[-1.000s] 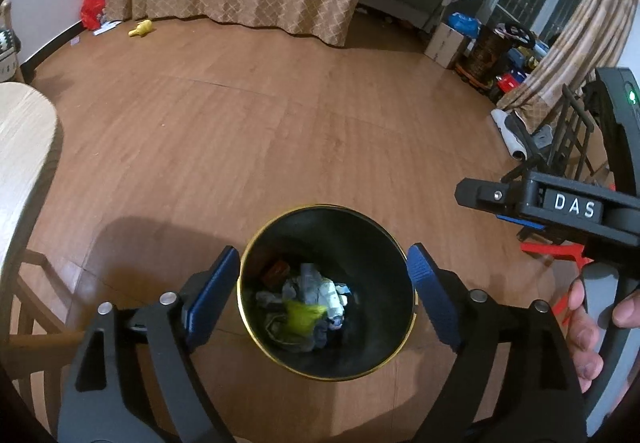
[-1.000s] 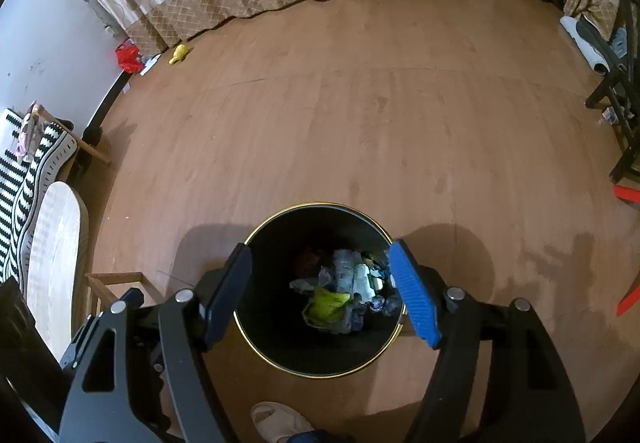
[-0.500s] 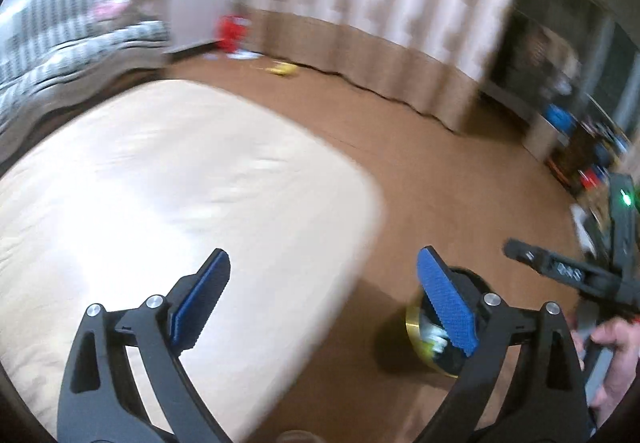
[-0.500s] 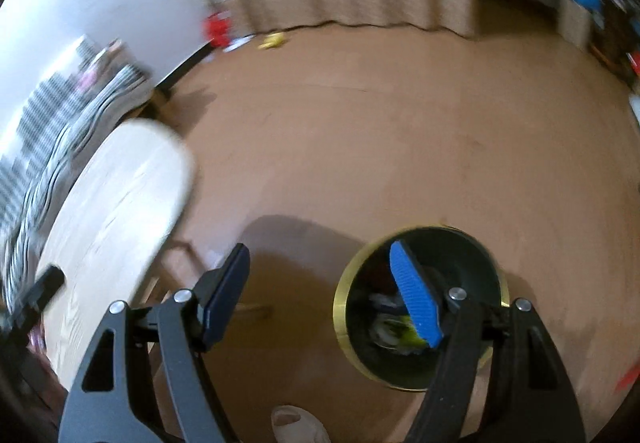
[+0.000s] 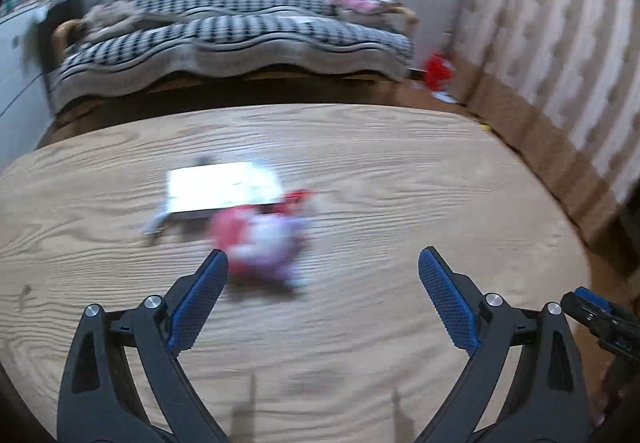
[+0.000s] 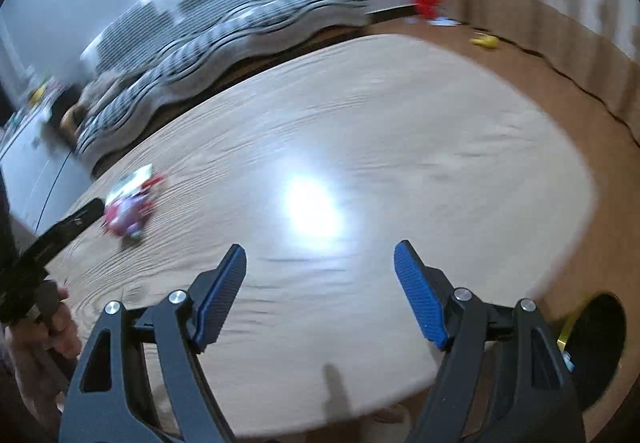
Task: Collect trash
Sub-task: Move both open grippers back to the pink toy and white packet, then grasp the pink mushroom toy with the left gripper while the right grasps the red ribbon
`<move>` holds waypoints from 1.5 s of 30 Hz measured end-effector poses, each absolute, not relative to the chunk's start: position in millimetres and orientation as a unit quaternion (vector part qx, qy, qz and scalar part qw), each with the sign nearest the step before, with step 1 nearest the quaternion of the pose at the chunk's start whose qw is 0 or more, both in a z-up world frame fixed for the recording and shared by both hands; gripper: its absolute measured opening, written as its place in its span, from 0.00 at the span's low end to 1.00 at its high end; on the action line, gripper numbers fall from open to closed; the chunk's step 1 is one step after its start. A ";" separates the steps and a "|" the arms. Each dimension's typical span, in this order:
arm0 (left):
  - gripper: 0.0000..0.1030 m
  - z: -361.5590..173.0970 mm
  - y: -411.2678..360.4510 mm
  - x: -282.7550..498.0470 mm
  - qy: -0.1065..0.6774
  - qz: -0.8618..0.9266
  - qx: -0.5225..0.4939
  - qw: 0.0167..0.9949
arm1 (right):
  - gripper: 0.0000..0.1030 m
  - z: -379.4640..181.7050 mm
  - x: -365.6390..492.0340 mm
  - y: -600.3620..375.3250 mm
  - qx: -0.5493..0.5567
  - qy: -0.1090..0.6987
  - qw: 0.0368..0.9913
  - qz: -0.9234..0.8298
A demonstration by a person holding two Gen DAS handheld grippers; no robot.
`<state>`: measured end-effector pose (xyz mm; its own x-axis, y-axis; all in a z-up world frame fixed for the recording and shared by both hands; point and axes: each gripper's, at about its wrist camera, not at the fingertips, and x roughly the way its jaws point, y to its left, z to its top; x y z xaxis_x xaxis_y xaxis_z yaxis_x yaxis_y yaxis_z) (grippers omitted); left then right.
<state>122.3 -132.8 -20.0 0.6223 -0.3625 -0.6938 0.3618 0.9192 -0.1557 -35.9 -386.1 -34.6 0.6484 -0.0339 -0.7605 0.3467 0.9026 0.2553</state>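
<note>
Both grippers hang released, jaws just widening, empty — left gripper [image 5: 322, 267], right gripper [image 6: 320, 257]. Crumpled pink wrapper [image 5: 262, 249] lies on the worktop [image 5: 400, 179], white card [image 5: 222, 189] at eleven o'clock. No legible writing.

left gripper [image 5: 322, 269] fingers wide, right gripper [image 6: 320, 263] just widening — both empty

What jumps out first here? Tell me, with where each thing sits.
The eye lands on a blurred pink and red crumpled wrapper on the wooden table, just ahead of the open, empty left gripper. A white flat packet lies right behind it. In the right wrist view the open right gripper hangs over bare, glaring tabletop, and a black gold-rimmed bin stands on the floor at lower right.
</note>
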 end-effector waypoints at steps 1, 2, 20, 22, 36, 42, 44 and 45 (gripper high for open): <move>0.90 -26.2 -120.7 129.4 0.389 -0.191 -0.001 0.901 | 0.72 -36.6 -28.3 -373.8 0.186 0.409 0.888 -0.100; 0.90 -28.9 -114.6 132.2 0.392 -0.185 0.002 0.901 | 0.72 -41.2 -16.2 -353.0 0.174 0.419 0.887 -0.086; 0.59 -79.2 -118.2 184.7 0.438 -0.197 0.009 0.877 | 0.72 -74.8 40.7 -292.2 0.114 0.475 0.871 -0.054; 0.56 -76.2 -110.2 181.5 0.443 -0.201 0.005 0.873 | 0.72 -78.5 48.7 -288.7 0.109 0.476 0.871 -0.051; 0.56 -40.3 -18.3 145.0 0.423 -0.139 -0.032 0.895 | 0.74 -92.0 163.5 -191.4 0.039 0.464 0.885 0.012; 0.56 -44.4 -14.5 147.7 0.427 -0.134 -0.018 0.894 | 0.52 -92.6 189.3 -181.3 0.031 0.447 0.894 0.005; 0.56 -45.5 -14.6 148.4 0.428 -0.134 -0.017 0.894 | 0.25 -92.2 190.2 -182.4 0.021 0.438 0.899 0.002; 0.56 -45.2 -14.9 148.6 0.428 -0.135 -0.017 0.894 | 0.18 -92.5 190.4 -184.4 0.021 0.436 0.899 0.006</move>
